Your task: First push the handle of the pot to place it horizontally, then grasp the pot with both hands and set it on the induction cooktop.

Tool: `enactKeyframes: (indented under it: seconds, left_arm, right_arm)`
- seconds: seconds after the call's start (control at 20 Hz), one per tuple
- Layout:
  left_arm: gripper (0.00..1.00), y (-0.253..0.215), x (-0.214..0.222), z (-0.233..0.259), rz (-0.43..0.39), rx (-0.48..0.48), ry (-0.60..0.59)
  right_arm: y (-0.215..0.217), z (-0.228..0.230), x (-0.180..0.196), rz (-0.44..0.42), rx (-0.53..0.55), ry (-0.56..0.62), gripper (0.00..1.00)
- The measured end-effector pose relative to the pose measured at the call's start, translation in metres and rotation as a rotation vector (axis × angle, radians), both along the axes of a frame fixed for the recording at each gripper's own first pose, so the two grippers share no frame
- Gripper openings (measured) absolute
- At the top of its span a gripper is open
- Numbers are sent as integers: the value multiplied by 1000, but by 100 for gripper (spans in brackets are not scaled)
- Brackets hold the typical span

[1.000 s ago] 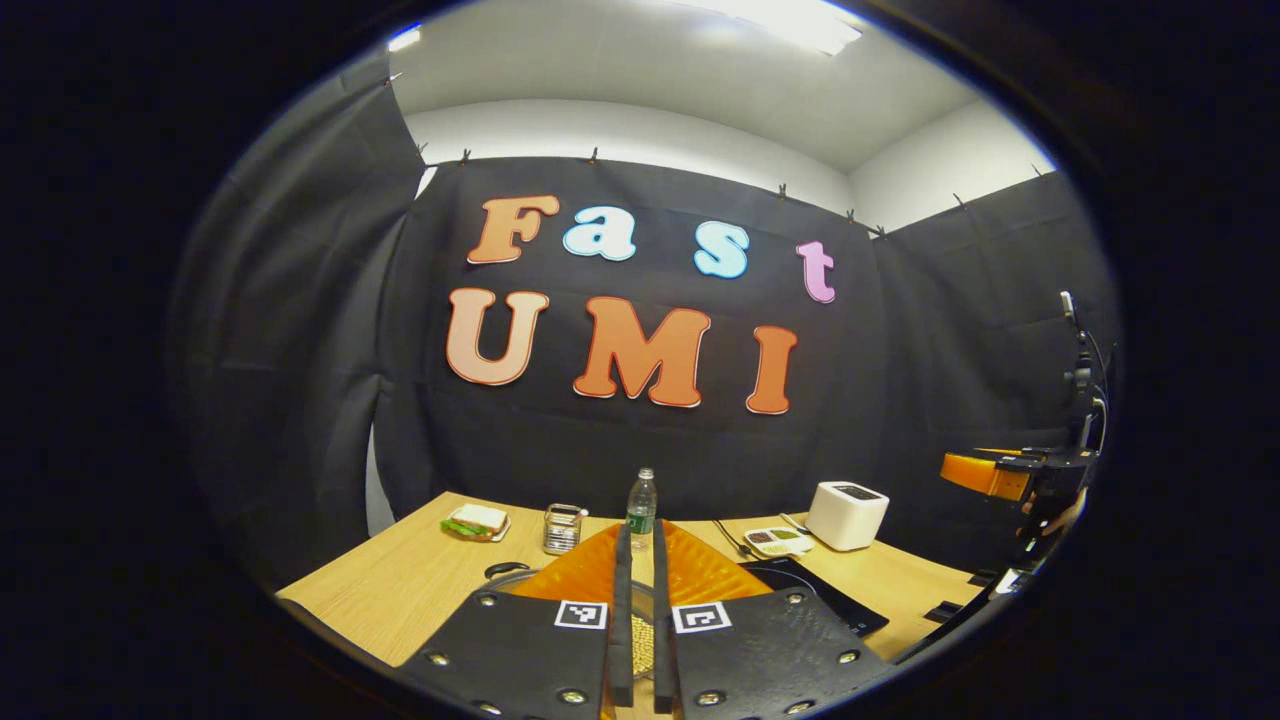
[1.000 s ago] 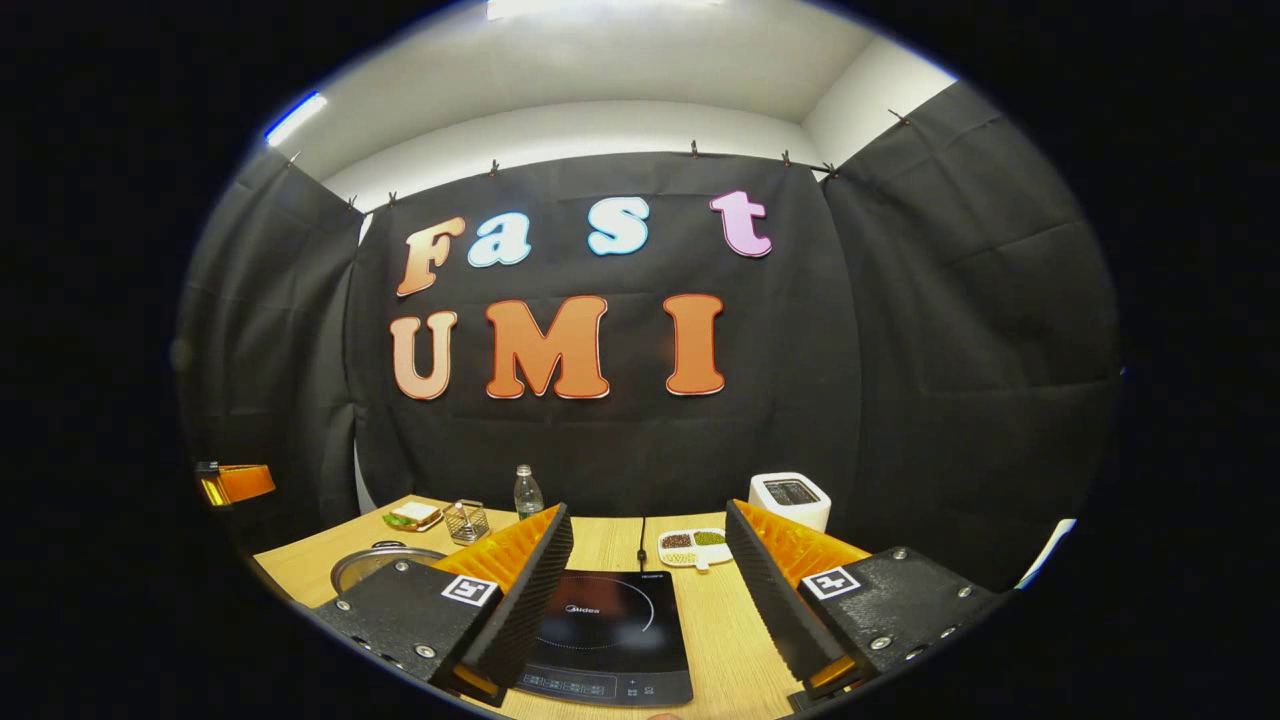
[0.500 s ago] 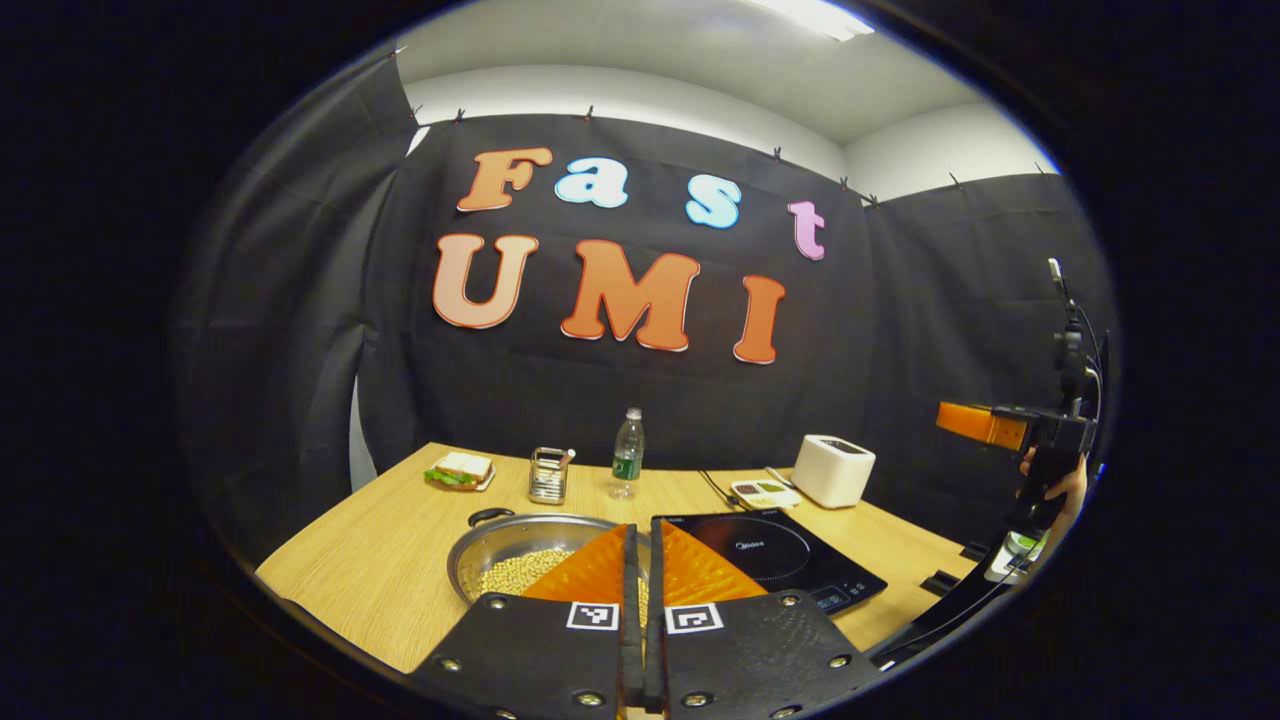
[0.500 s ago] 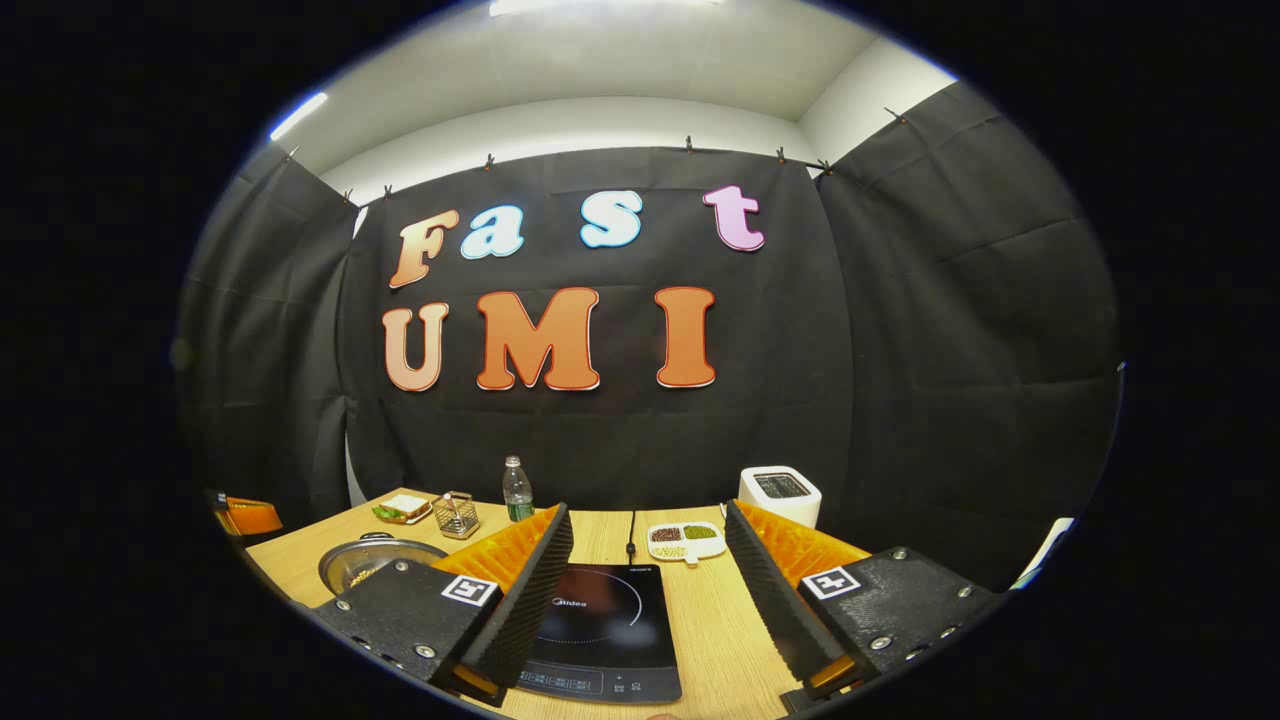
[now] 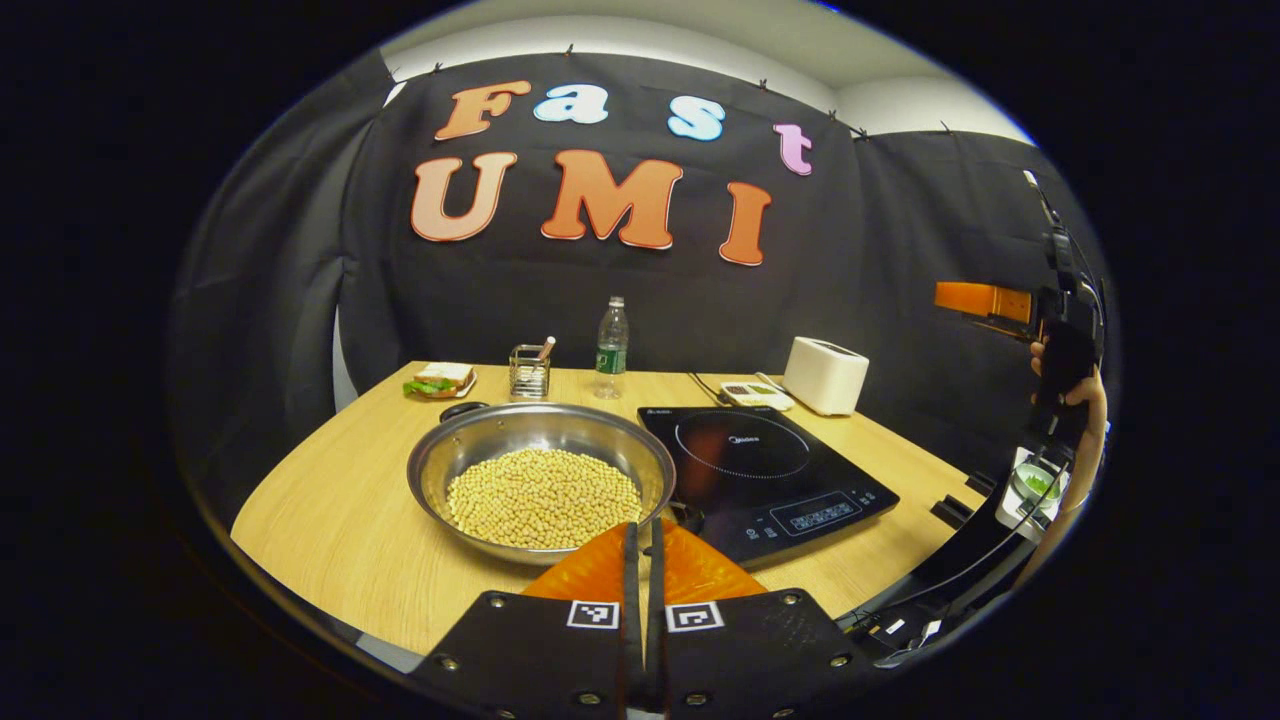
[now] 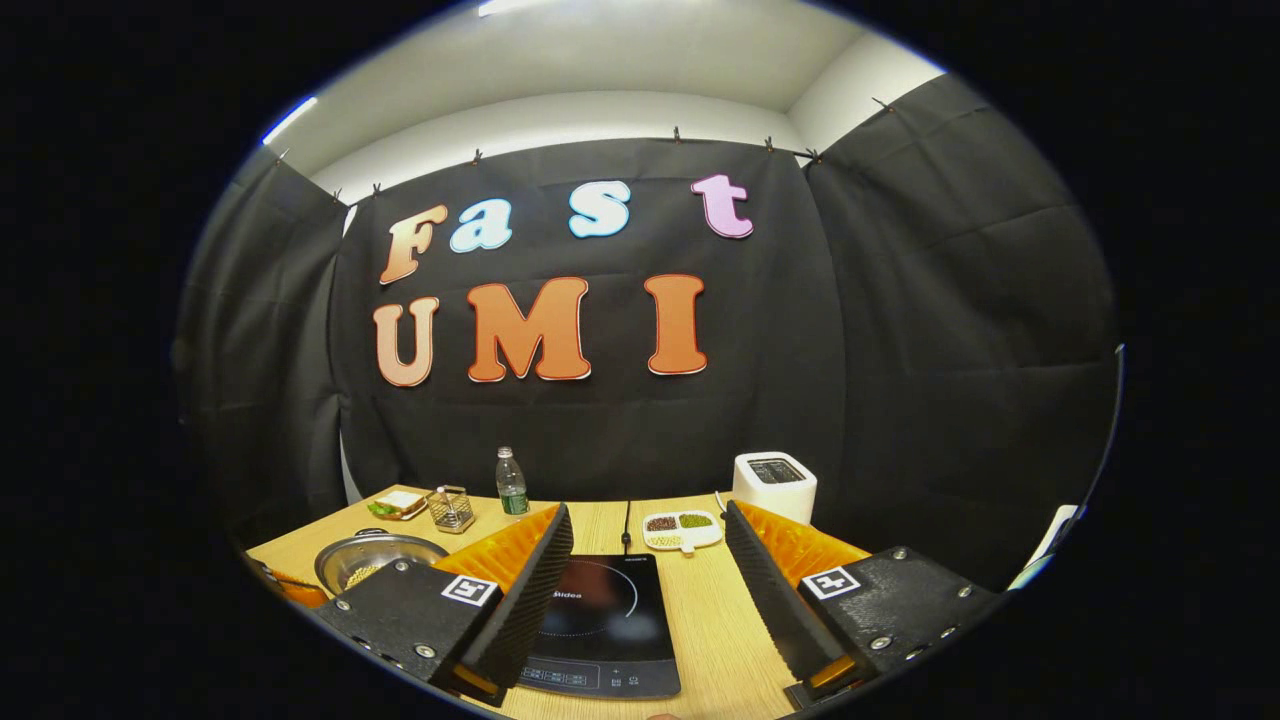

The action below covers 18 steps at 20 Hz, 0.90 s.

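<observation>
A steel pot [image 5: 428,478] full of pale beans sits on the wooden table [image 5: 330,520], left of the black induction cooktop [image 5: 760,465]. One dark pot handle [image 5: 462,408] points to the far left; the other handle [image 5: 688,516] lies by the cooktop's near corner. My left gripper [image 5: 645,530] is shut and empty, hovering just in front of the pot's near rim. My right gripper [image 6: 648,515] stands open above the cooktop [image 6: 600,620], with the pot [image 6: 372,563] to its left. The right gripper [image 5: 985,300] also appears far right in the left gripper view, held high by a hand [image 5: 1068,375].
Along the table's back edge stand a sandwich plate [image 5: 438,380], a wire holder [image 5: 528,370], a water bottle [image 5: 611,340], a divided dish of beans [image 6: 682,528] and a white toaster [image 5: 825,375]. The cooktop's cable [image 6: 626,520] runs to the back. A small green-filled bowl [image 5: 1035,485] sits off the right side.
My left gripper has risen and tipped down, so the whole pot and cooktop have come into its view; it stays shut. My right gripper shifted only slightly and stays open.
</observation>
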<state>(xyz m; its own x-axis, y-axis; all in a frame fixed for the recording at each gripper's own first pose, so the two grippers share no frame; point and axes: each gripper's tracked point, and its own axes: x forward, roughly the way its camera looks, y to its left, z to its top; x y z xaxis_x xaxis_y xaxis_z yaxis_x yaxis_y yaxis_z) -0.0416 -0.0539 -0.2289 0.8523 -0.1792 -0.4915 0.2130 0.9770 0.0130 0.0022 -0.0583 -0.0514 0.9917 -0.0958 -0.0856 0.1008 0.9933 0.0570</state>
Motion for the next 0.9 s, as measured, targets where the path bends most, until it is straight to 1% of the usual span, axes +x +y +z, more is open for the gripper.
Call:
enactKeyframes:
  seconds: [0.2,0.25,0.45,0.55,0.6,0.65,0.7,0.9]
  left_arm:
    - [2,0,-5,-36,-7,27,79]
    - [2,1,-6,-45,-8,33,98]
    - [2,0,-3,-65,-15,79,131]
    - [2,-2,0,-75,-16,85,151]
    - [2,-3,2,-80,-17,86,158]
    - [2,-3,7,-81,-15,97,158]
    - [2,-1,12,-81,-6,110,153]
    - [2,-14,30,-63,-19,94,105]
  right_arm:
    - [0,-4,0,0,1,9,95]
    - [0,-5,0,-1,2,10,100]
    - [0,-8,0,-3,1,12,100]
    - [-1,-9,0,-3,0,13,100]
    - [-1,-10,0,-3,-1,15,95]
    - [-2,-11,1,-4,-1,17,95]
    - [-2,-12,0,-3,0,19,100]
    - [-4,-15,1,-5,-10,23,100]
